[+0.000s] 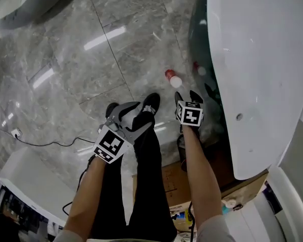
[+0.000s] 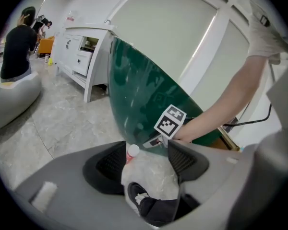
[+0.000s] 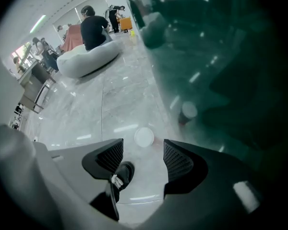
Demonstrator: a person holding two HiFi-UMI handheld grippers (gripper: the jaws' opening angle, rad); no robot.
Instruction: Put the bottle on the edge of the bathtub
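Down on the grey marble floor (image 1: 91, 59), the red bottle (image 1: 172, 78) sits just beside the bathtub (image 1: 262, 59), by its dark green wall and near a black shoe (image 2: 144, 202). Left tongs (image 2: 146, 152) and right tongs (image 3: 143, 152) both gape wide, empty. Open floor spreads leftward.

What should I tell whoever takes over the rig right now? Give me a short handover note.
Left gripper: open, holds nothing.
Right gripper: open, holds nothing, pointing down over the bottle.
Bottle: red with a white cap, apparently upright on the floor beside the bathtub's dark green outer wall.
Bathtub edge: nothing on it in view.
Done: nothing yet, bottle not picked up.
Left: grip the bottle, lift it and set it on the bathtub edge.
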